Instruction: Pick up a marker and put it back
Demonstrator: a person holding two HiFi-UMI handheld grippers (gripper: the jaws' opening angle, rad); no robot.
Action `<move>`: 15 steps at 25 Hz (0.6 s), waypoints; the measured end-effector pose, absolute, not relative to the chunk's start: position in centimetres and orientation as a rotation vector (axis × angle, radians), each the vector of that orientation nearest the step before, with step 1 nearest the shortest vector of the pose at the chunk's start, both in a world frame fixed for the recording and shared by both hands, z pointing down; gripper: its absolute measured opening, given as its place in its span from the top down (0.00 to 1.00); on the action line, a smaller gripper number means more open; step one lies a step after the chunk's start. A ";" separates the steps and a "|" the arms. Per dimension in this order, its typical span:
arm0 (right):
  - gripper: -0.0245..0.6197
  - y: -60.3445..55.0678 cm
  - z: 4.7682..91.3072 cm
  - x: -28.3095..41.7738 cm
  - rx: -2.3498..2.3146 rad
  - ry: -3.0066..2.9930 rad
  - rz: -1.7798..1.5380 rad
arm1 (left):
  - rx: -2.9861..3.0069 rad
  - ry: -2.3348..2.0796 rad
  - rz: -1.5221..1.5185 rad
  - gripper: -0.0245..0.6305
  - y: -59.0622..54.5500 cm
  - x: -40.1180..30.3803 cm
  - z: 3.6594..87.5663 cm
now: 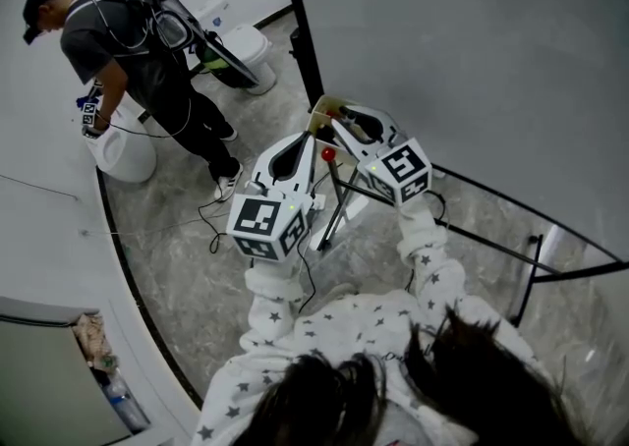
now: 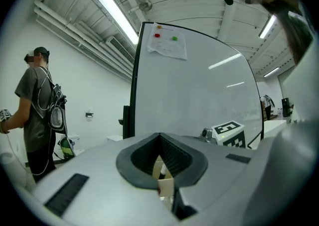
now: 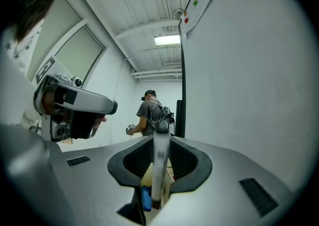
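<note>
A grey-white marker [image 3: 159, 170] stands upright between the jaws of my right gripper [image 3: 160, 140], which is shut on it. In the head view the right gripper [image 1: 336, 122] points at the lower left corner of the whiteboard [image 1: 472, 61]. A small red round end [image 1: 327, 153] shows just beneath its jaws. My left gripper [image 1: 307, 141] hangs beside it on the left, its pads closed together with nothing gripped [image 2: 160, 138]. Below both sets of jaws lies a beige box [image 3: 147, 177] with a blue thing [image 3: 145, 198] inside.
The whiteboard [image 2: 199, 95] rests on a black easel [image 1: 339, 200] with legs spreading over the marble floor. Another person [image 1: 128, 51] stands at the far left over a white bucket [image 1: 128, 157]. Cables [image 1: 211, 228] trail across the floor.
</note>
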State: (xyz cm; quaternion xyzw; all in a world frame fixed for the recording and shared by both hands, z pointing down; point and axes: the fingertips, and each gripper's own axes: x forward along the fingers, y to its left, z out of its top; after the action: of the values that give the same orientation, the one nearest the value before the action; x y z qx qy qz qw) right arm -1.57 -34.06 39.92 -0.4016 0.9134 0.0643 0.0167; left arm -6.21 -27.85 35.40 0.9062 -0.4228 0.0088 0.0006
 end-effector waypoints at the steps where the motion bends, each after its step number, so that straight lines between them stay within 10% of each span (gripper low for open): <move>1: 0.84 -34.2 40.2 -1.7 -1.251 2.840 0.212 | 2.845 -1.330 0.028 0.96 -28.0 -6.2 35.7; 15: 0.73 -33.5 41.1 -1.7 -1.262 2.793 0.276 | 2.852 -1.326 0.015 0.96 -28.3 -5.9 37.7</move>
State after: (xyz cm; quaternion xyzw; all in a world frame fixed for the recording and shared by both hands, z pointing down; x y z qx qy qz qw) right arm -1.69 -33.47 41.10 -0.4098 0.9072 0.0897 0.0322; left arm -5.93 -28.30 37.66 0.9067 -0.4217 0.0048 -0.0017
